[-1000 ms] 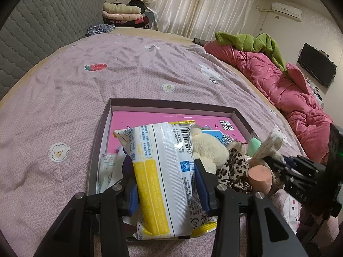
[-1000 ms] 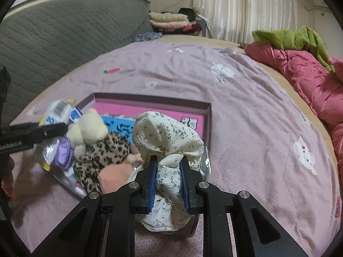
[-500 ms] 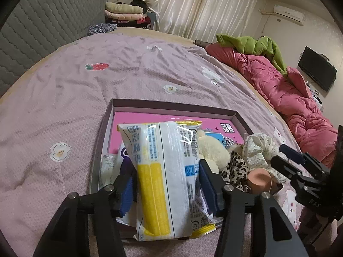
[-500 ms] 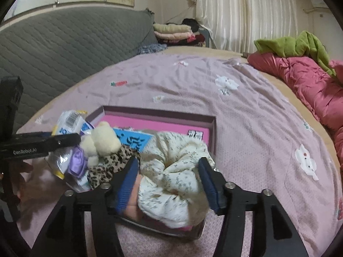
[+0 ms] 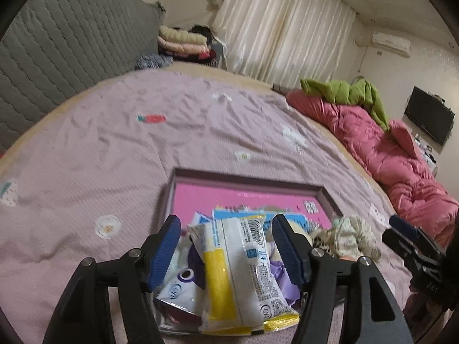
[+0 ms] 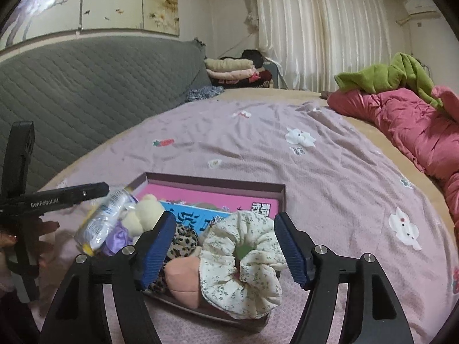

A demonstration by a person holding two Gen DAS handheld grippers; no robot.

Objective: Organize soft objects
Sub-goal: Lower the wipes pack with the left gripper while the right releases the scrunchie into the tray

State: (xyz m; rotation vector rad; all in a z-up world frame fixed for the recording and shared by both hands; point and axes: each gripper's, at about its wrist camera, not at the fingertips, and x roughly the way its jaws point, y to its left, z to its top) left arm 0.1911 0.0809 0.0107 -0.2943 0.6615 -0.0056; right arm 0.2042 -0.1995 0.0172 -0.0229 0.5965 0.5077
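A shallow box with a pink floor [image 5: 246,200] [image 6: 282,193] lies on the bed. My left gripper [image 5: 226,250] is open; a white and yellow tissue pack [image 5: 241,272] lies loose between its fingers on the box's near end, over a purple item [image 5: 198,261]. My right gripper [image 6: 225,246] is open around a floral scrunchie [image 6: 246,261] that rests in the box's near corner. Beside it lie a pink sponge [image 6: 183,278], a leopard scrunchie [image 6: 183,238] and a cream plush bear [image 6: 143,212]. The tissue pack also shows in the right wrist view [image 6: 106,218].
The box sits on a mauve bedspread [image 5: 114,149]. A pink quilt [image 5: 387,157] with a green garment [image 5: 344,91] lies along the right. A grey padded headboard [image 6: 71,86] stands at left. Folded clothes [image 6: 229,70] are stacked at the far end.
Both grippers opened and let go: the tissue pack and the floral scrunchie now rest in the box. Both grippers have drawn back and risen a little.
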